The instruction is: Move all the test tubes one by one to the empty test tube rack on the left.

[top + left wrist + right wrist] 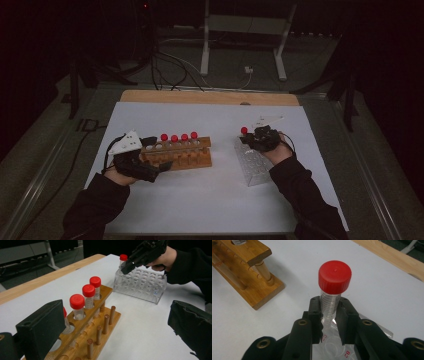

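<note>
Clamping the red-capped tube (332, 297), right gripper (329, 315) jaws closed.

Red screw caps (88, 290) are topping the clear, graduated tubes (329, 305). A honey-brown wooden rack (100, 322) is sitting on a white table cover (210, 190), and the transparent plastic rack (142, 285) is showing red lettering. Both grippers (150, 160) (329, 322) are showing black.

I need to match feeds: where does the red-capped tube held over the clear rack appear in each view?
High view: red-capped clear plastic tube, right of centre.
Left gripper view: top, right of centre.
Right gripper view: centre, between the fingers.
Shared landmark: wooden tube rack.
</note>
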`<state>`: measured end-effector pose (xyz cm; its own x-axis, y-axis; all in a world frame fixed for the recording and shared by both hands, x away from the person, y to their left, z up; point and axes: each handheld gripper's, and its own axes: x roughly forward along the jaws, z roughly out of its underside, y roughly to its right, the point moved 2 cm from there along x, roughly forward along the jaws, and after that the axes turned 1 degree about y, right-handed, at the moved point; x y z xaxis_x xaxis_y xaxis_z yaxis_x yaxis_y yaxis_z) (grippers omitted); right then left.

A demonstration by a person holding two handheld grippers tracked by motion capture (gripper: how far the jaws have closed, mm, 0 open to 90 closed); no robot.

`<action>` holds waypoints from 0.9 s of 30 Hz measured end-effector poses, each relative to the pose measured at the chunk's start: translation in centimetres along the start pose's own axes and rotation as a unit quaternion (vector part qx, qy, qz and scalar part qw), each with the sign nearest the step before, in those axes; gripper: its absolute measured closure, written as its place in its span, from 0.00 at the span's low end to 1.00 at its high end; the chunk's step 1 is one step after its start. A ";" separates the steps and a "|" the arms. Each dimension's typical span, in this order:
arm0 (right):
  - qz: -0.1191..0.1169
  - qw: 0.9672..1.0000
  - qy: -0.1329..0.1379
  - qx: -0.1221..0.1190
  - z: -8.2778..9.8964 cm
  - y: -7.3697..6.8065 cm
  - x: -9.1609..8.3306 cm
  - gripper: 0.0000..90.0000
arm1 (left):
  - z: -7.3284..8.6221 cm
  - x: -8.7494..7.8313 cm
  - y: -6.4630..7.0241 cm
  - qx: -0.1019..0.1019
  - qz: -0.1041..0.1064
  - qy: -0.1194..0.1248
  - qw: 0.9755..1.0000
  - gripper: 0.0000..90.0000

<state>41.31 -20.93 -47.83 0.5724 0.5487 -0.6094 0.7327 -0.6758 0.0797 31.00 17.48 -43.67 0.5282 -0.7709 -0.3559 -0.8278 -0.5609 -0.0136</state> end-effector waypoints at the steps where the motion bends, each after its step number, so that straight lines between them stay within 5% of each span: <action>1: 0.000 1.000 -0.001 0.000 0.0 0.0 0.0 0.84 | 0.0 0.0 0.0 -0.002 0.003 0.000 1.000 0.02; 11: 0.006 1.000 0.016 -0.003 -1.0 -0.2 -1.5 0.84 | -0.1 0.0 0.0 -0.004 0.002 0.001 1.000 0.02; 27: 0.004 0.998 0.055 -0.019 -3.4 -1.6 -6.3 0.84 | -0.8 -0.3 0.2 0.002 0.003 0.010 1.000 0.02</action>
<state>37.82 -21.67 -41.46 0.6144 0.5951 -0.5180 0.7397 -0.6628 0.1159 30.82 17.30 -42.81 0.5270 -0.7804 -0.3366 -0.8316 -0.5552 -0.0147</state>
